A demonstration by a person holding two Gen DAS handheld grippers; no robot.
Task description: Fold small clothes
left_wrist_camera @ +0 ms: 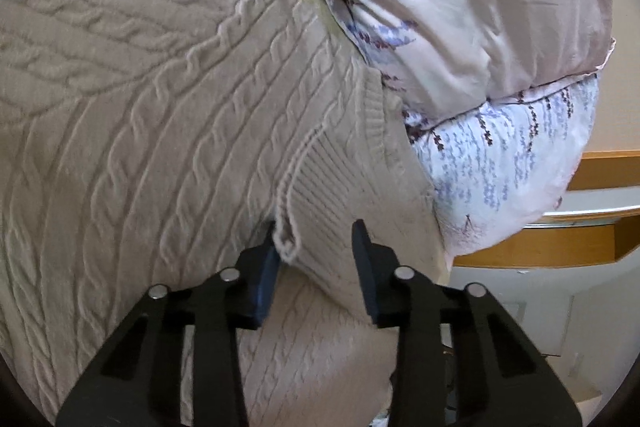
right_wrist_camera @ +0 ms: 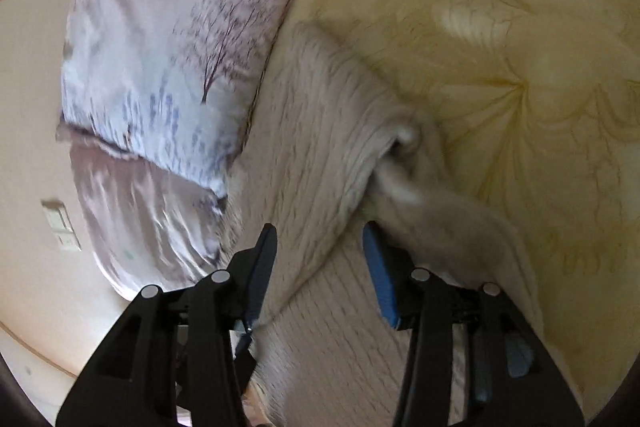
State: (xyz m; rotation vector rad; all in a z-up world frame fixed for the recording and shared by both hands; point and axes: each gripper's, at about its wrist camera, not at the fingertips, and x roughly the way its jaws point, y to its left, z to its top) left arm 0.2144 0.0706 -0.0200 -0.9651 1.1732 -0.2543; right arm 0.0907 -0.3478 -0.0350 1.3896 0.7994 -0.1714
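Note:
A beige cable-knit sweater (left_wrist_camera: 152, 115) lies spread on the bed and fills most of the left wrist view. My left gripper (left_wrist_camera: 316, 231) is open, its jaws standing either side of the sweater's ribbed edge (left_wrist_camera: 316, 183). The sweater also shows in the right wrist view (right_wrist_camera: 320, 155), blurred, with a fold or sleeve opening (right_wrist_camera: 404, 139). My right gripper (right_wrist_camera: 320, 231) is open, with sweater cloth lying between its wide jaws.
A floral pillow (left_wrist_camera: 460, 11) lies against the sweater's far side, and shows in the right wrist view (right_wrist_camera: 168, 67). A pale yellow patterned bedsheet (right_wrist_camera: 500, 27) lies under the sweater. A wooden bed frame (left_wrist_camera: 560, 247) and a wall switch (right_wrist_camera: 60, 223) are at the edges.

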